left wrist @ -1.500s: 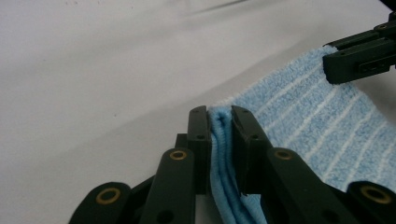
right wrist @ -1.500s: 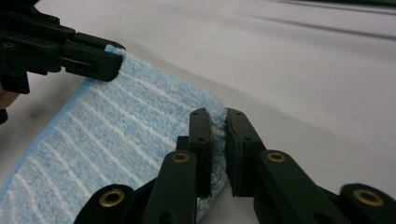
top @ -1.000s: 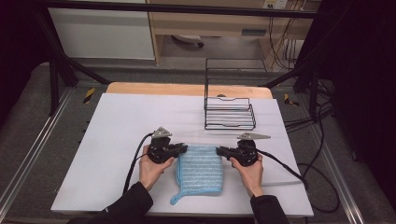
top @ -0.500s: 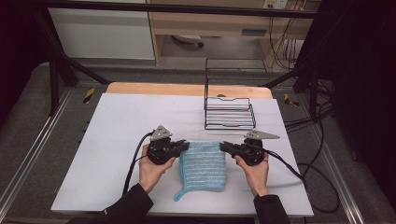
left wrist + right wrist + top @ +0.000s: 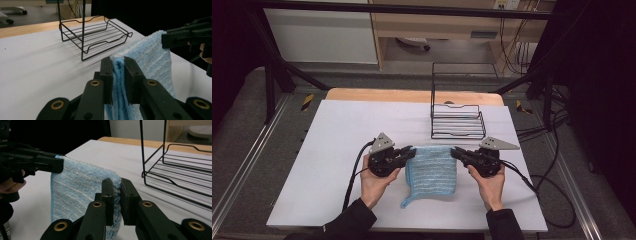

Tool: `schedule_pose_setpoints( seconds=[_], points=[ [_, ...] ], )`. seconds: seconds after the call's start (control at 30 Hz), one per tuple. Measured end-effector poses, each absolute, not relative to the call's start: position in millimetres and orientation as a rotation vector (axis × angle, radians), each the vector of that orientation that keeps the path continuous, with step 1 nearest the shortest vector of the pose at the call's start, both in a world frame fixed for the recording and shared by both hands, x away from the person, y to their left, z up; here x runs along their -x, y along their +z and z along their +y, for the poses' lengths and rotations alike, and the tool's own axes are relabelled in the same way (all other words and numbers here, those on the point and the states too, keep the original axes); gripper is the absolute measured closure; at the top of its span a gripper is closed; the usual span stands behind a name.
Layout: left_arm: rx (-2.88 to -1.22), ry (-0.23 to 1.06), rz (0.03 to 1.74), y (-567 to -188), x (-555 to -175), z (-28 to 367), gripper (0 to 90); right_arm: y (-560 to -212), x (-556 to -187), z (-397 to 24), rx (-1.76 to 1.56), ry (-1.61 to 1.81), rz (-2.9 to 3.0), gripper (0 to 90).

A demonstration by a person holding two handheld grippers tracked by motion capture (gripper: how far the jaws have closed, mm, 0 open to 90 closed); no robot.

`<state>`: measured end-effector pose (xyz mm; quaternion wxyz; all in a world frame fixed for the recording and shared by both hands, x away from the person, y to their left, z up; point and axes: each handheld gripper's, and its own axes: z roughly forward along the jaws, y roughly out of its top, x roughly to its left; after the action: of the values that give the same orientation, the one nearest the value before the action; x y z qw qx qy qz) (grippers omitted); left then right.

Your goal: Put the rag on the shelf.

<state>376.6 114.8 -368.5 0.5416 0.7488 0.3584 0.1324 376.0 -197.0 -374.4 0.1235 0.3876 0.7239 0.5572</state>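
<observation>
**Around the Work Surface**

A black wire rack (image 5: pixel 458 122) stood on the white table (image 5: pixel 337 150), toward its far right part, with a tall wire frame rising at its back. Beyond the white top ran a strip of bare wood (image 5: pixel 412 95). Black cables (image 5: pixel 542 135) trailed over the grey floor (image 5: pixel 242 135) to the right. Farther back stood a wooden cabinet (image 5: pixel 437 25) and a white panel (image 5: pixel 322 35).
</observation>
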Motion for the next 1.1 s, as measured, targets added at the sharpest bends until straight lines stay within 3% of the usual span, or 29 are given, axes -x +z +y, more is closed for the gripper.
schedule_pose_setpoints(
  seconds=[1.1],
  points=[
    [-1.658, 0.405, 0.740, -307, -391, 93, 78.4, -314, -362, -211, -1.001, 1.656, 1.842, 83.1]
  ],
)
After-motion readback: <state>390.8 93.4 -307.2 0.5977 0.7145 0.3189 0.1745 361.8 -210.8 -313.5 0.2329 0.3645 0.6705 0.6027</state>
